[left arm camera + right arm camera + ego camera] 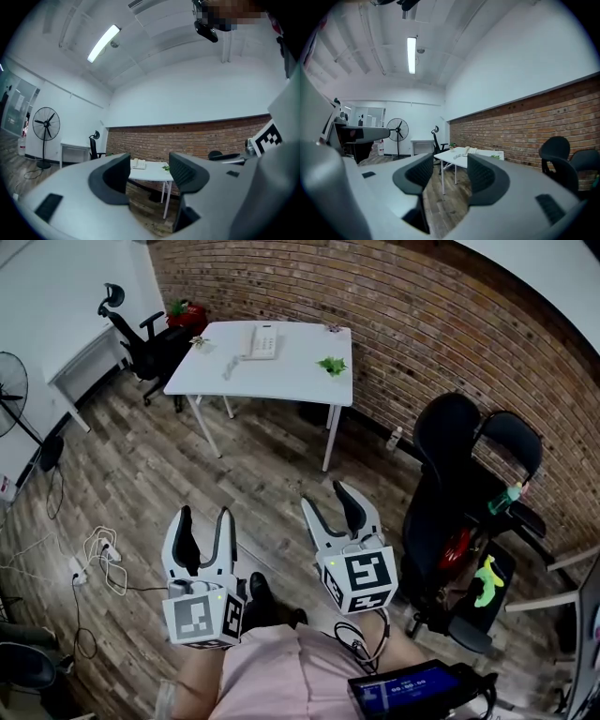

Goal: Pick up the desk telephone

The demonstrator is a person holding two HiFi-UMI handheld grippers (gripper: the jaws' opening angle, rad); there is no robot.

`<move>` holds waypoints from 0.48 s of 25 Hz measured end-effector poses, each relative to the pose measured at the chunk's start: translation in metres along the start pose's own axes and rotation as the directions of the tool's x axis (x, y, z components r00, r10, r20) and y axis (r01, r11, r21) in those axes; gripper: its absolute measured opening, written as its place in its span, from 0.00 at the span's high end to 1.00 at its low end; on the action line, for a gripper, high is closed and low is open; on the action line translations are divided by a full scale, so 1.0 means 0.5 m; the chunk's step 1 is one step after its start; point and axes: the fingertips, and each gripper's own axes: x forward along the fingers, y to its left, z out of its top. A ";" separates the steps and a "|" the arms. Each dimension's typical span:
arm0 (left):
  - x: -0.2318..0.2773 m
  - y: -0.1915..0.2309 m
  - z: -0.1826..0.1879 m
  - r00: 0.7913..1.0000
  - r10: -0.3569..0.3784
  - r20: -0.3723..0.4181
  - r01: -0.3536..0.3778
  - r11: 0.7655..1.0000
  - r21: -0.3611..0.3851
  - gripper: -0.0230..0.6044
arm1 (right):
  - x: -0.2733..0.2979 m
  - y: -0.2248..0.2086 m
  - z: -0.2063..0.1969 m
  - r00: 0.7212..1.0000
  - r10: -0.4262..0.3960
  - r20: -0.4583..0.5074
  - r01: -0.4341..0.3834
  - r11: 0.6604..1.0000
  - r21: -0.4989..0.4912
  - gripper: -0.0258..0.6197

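A white desk telephone (pixel 260 341) lies on a white table (pixel 281 376) far off by the brick wall; it shows small in the left gripper view (pixel 138 163) and in the right gripper view (pixel 469 150). Both grippers are held close to the person's body, well short of the table. My left gripper (pixel 202 518) stands open with nothing between its jaws, seen level in its own view (pixel 149 171). My right gripper (pixel 328 502) is also open and empty, shown in its own view (pixel 446 172).
Small green plants (pixel 332 365) sit on the table. A black office chair (pixel 141 338) stands left of it, two black chairs (pixel 469 474) at the right, a floor fan (pixel 11 395) and cables (pixel 98 554) on the wooden floor at the left.
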 end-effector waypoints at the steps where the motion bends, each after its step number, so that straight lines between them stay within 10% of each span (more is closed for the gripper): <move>1: 0.003 0.001 -0.001 1.000 0.003 -0.001 -0.003 1.000 -0.001 0.56 | 0.003 -0.002 0.001 1.000 0.001 -0.001 -0.001 1.000 -0.002 0.60; 12: 0.111 0.035 -0.054 0.998 0.009 -0.066 -0.009 1.000 -0.004 0.56 | 0.109 -0.039 -0.029 0.999 0.004 -0.052 -0.004 1.000 0.000 0.61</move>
